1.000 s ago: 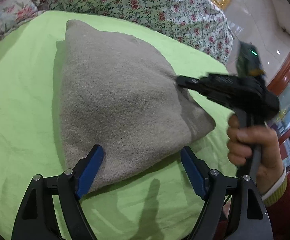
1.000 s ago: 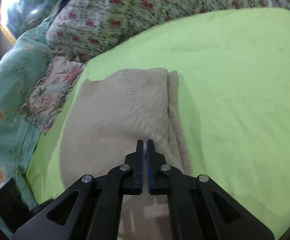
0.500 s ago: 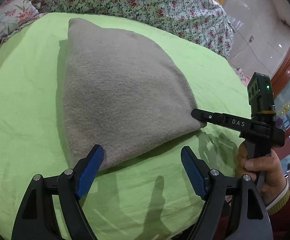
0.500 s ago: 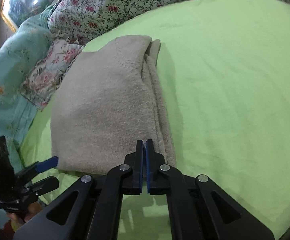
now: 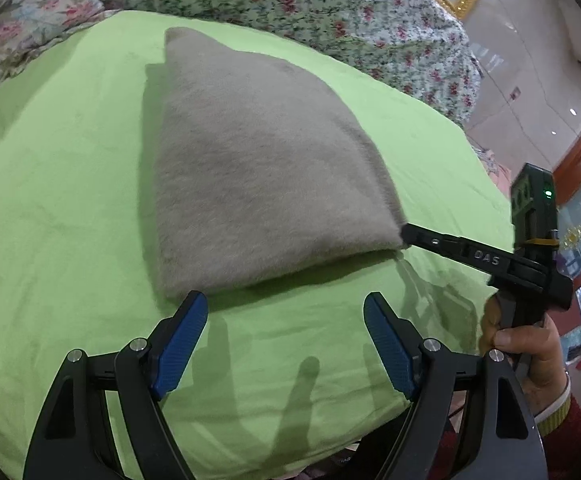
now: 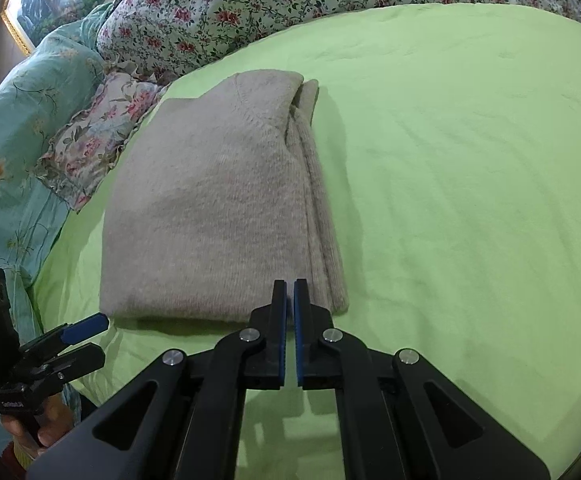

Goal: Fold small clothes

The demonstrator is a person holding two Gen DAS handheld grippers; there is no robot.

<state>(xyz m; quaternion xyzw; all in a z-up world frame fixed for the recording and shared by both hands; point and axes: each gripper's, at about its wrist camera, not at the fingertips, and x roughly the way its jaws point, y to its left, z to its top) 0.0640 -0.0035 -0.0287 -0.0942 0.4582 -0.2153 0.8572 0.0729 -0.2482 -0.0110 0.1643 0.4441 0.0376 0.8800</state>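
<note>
your beige sweater lies folded into a neat layered rectangle on the green sheet, so little seems left, with your left gripper spread wide and your right gripper nearly pressed together at its near corner, seemingly pinching nothing.

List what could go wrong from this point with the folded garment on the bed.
1. The right gripper, nearly shut, sits at the near corner of the folded beige garment; if it has caught fabric, pulling away could drag the top layer and undo the fold.
2. The layered edge looks loose and may splay if nudged.
3. The left gripper is open beside the near edge; moving forward could ruck it.
</note>
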